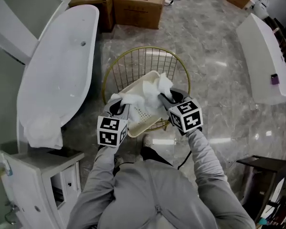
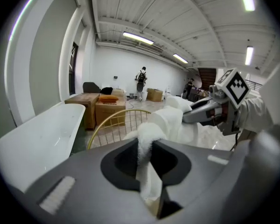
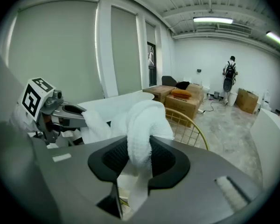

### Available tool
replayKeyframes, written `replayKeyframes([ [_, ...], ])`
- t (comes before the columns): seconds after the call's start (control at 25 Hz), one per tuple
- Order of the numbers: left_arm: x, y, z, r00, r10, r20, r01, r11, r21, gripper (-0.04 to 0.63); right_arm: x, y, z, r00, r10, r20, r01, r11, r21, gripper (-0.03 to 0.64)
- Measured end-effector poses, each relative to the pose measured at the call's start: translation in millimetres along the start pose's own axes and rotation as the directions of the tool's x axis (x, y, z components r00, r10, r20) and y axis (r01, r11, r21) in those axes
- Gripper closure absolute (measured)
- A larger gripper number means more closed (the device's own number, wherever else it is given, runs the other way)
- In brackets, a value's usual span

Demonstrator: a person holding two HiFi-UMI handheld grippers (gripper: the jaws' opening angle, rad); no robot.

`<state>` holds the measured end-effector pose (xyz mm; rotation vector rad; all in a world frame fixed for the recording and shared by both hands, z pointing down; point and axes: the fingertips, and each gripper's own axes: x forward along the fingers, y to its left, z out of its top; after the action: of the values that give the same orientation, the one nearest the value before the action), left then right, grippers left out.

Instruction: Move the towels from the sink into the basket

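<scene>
A white towel (image 1: pixel 139 95) hangs stretched between my two grippers, above a gold wire basket (image 1: pixel 133 52) that holds a cream perforated tub (image 1: pixel 145 114). My left gripper (image 1: pixel 118 105) is shut on the towel's left end; in the left gripper view the cloth (image 2: pixel 151 132) is pinched between the jaws (image 2: pixel 147 158). My right gripper (image 1: pixel 165 97) is shut on the other end, where a thick fold of towel (image 3: pixel 140 122) bulges out of the jaws (image 3: pixel 139 168). A second white towel (image 1: pixel 44 130) lies draped over the near end of the white bathtub (image 1: pixel 57 66) at the left.
Cardboard boxes (image 1: pixel 136 6) stand behind the basket. A white cabinet (image 1: pixel 33 175) is at the lower left, a long white fixture (image 1: pixel 267 61) at the right and a dark table (image 1: pixel 267 175) at the lower right. A person (image 2: pixel 141 80) stands far off.
</scene>
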<state>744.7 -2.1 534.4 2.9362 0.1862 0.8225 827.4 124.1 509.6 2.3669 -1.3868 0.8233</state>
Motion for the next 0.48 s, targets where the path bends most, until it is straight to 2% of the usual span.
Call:
replayKeyframes([
  [0.28,36.8,13.0,-38.1,0.993,0.068,-0.099,-0.074,0.995,-0.064,0.499,56.8,-25.1,-28.5,0.994,0.062,-0.092,-0.063,0.998,-0.013,0.506],
  [0.48,58.0,18.5,-64.7,0.983,0.049,-0.177,-0.068,0.992,-0.105,0.495,92.4,-39.6,-53.5,0.983,0.07,-0.167,-0.07,0.998,0.005,0.503],
])
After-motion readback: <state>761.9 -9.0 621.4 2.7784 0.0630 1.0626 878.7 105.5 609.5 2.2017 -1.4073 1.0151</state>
